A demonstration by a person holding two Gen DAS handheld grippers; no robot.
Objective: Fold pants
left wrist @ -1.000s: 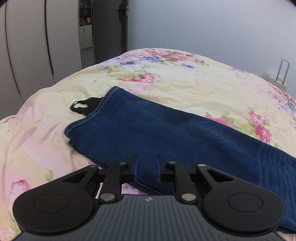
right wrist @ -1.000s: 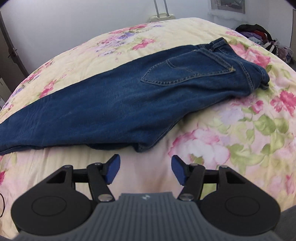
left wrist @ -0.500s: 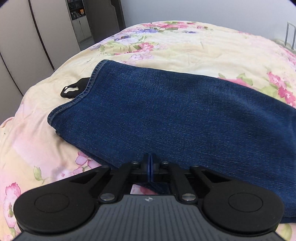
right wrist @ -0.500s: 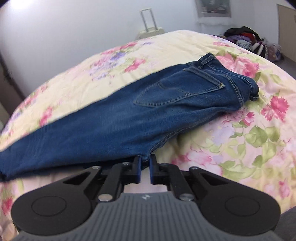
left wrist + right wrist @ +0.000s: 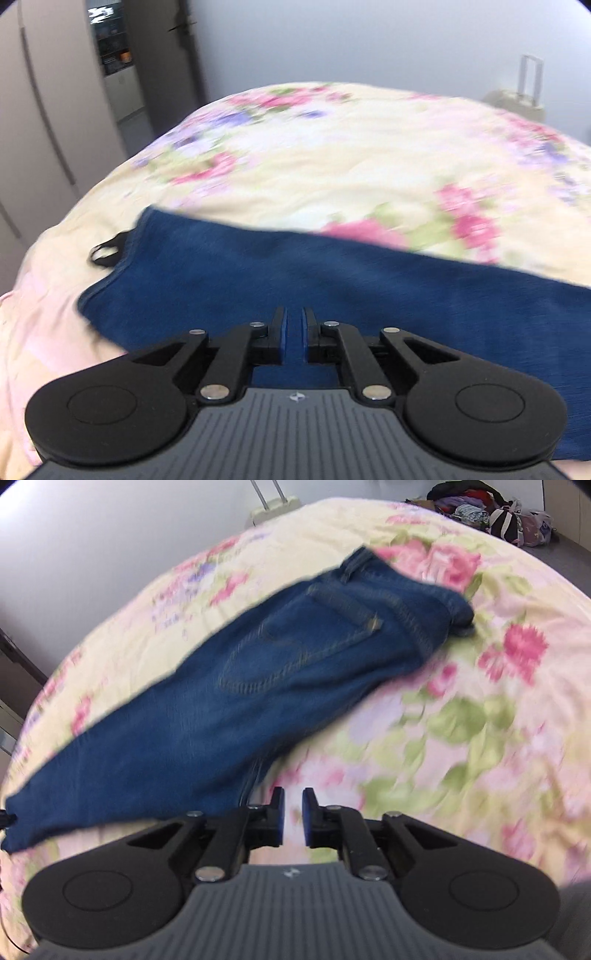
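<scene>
Pants [image 5: 236,701] of blue denim stretched flat across bed [image 5: 369,155], waistband and back pocket toward far right corner, leg hem toward left edge. Left gripper [image 5: 293,332] nearly pressed together, pinching near edge of pants leg, denim filling narrow gap. Right gripper [image 5: 293,814] just right of pants' near edge, opening slightly, only floral cover visible in gap. Black strap [image 5: 107,253] beside pants hem.

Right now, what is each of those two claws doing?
Left gripper: shut on the jeans.
Right gripper: jaws opening, nothing between them; jeans alongside.
</scene>
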